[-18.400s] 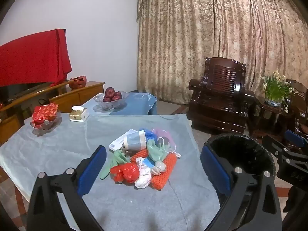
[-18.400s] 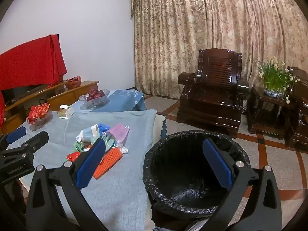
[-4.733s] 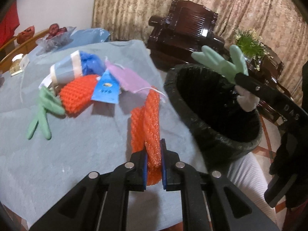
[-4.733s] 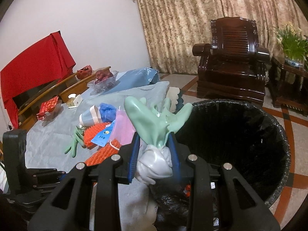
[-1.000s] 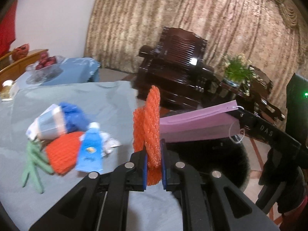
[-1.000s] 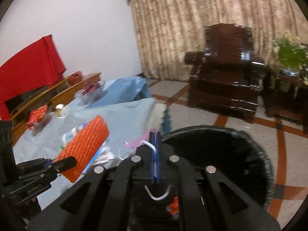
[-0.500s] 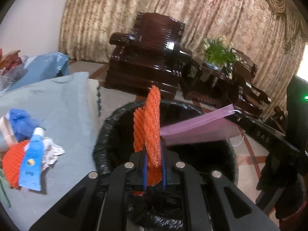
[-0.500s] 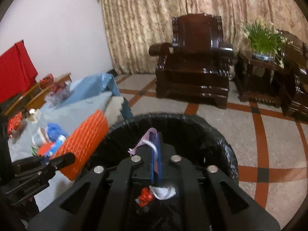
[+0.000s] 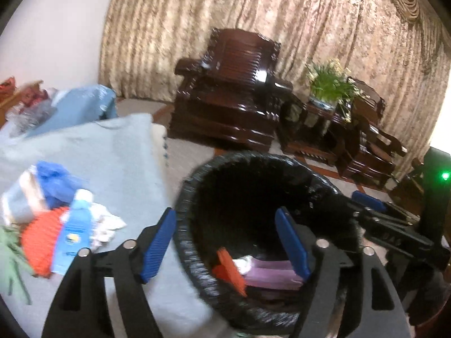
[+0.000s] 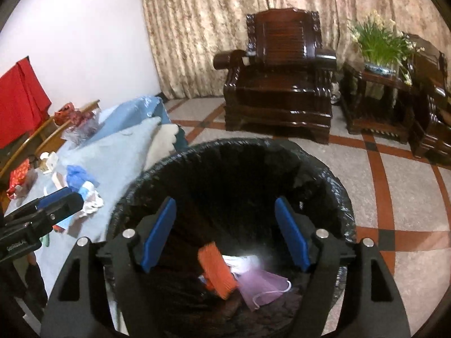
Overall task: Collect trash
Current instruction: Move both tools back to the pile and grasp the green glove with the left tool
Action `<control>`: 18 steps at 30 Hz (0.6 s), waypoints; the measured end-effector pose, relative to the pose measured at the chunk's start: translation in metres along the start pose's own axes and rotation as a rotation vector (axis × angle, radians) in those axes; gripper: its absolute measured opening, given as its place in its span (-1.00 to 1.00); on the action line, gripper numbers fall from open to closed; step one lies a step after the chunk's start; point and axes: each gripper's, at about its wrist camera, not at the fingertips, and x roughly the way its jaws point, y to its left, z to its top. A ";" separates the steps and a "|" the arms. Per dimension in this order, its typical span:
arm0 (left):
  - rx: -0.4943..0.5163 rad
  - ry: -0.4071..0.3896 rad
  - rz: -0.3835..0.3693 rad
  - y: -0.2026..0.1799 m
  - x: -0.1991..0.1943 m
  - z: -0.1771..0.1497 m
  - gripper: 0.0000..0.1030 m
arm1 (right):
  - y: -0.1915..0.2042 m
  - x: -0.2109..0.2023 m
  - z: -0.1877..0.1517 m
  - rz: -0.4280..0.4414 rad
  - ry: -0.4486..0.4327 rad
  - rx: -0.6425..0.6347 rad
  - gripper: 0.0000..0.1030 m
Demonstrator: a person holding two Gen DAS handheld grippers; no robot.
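Now both grippers are held over the black-lined trash bin (image 10: 332, 186), and their jaws are opening with nothing between them: the left gripper (image 9: 225, 243) is spread above the bin's near-left rim, the right gripper (image 10: 225, 235) above the bin's middle. At the bottom of the bin an orange foam net (image 10: 217, 267) and a pink face mask (image 10: 262, 283) are seen lying loose, beside something white, so both are judged to be already dropped in. What is left of the task is found on the grey-clothed table (image 9: 118, 152), to the left of the bin in both views. Gathered there in a small heap are a blue tube (image 9: 73, 235), a second orange foam net (image 9: 39, 242), a crumpled white wrapper (image 9: 104, 225), a paper cup with blue stuffing (image 9: 33, 191) and, at the far left edge of the left wrist view, a green glove (image 9: 8, 253). The heap lies left of the left gripper and a little nearer than the bin's far rim; the left hand is judged to be the nearer one, since the right gripper is kept apart from the heap by the bin's rim and the left gripper. The blue tube's long axis is seen to run roughly near to far, so a grasp across its width is judged to suit it, and little turning of the wrist would be called for.
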 end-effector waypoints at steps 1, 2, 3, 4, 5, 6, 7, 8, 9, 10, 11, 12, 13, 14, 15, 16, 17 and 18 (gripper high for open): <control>-0.001 -0.013 0.013 0.005 -0.006 0.000 0.47 | 0.006 -0.003 0.001 0.009 -0.013 -0.003 0.50; -0.004 -0.031 0.038 0.012 -0.016 0.000 0.52 | 0.011 -0.005 0.003 0.019 -0.024 -0.005 0.53; -0.008 -0.042 0.055 0.018 -0.022 0.000 0.54 | 0.016 -0.006 0.005 0.029 -0.032 -0.006 0.59; -0.012 -0.056 0.076 0.026 -0.030 -0.002 0.56 | 0.023 -0.007 0.007 0.047 -0.041 -0.009 0.65; -0.014 -0.064 0.092 0.031 -0.035 -0.002 0.57 | 0.032 -0.007 0.008 0.064 -0.046 -0.014 0.67; -0.016 -0.075 0.114 0.038 -0.042 -0.004 0.58 | 0.037 -0.007 0.009 0.079 -0.048 -0.019 0.69; -0.021 -0.084 0.135 0.045 -0.049 -0.006 0.60 | 0.049 -0.006 0.010 0.101 -0.049 -0.028 0.71; -0.028 -0.093 0.160 0.054 -0.058 -0.009 0.60 | 0.058 -0.004 0.011 0.115 -0.047 -0.036 0.72; -0.034 -0.100 0.184 0.062 -0.064 -0.012 0.60 | 0.072 -0.002 0.011 0.139 -0.043 -0.051 0.72; -0.040 -0.109 0.218 0.074 -0.073 -0.015 0.60 | 0.082 0.001 0.012 0.155 -0.040 -0.063 0.72; -0.042 -0.115 0.243 0.082 -0.078 -0.018 0.60 | 0.093 0.003 0.012 0.172 -0.036 -0.075 0.72; -0.044 -0.121 0.269 0.091 -0.083 -0.021 0.60 | 0.107 0.008 0.011 0.196 -0.028 -0.089 0.72; -0.046 -0.125 0.296 0.100 -0.088 -0.024 0.60 | 0.118 0.011 0.011 0.211 -0.021 -0.098 0.72; -0.052 -0.126 0.328 0.111 -0.092 -0.028 0.60 | 0.130 0.015 0.010 0.231 -0.014 -0.110 0.72; -0.061 -0.124 0.355 0.121 -0.096 -0.032 0.60 | 0.144 0.019 0.009 0.252 -0.006 -0.125 0.72; -0.073 -0.122 0.375 0.130 -0.098 -0.035 0.60 | 0.154 0.022 0.008 0.265 0.000 -0.137 0.72; -0.096 -0.120 0.402 0.145 -0.103 -0.039 0.60 | 0.166 0.026 0.006 0.278 0.007 -0.153 0.72; -0.107 -0.120 0.417 0.152 -0.105 -0.042 0.60 | 0.181 0.031 0.004 0.295 0.016 -0.173 0.72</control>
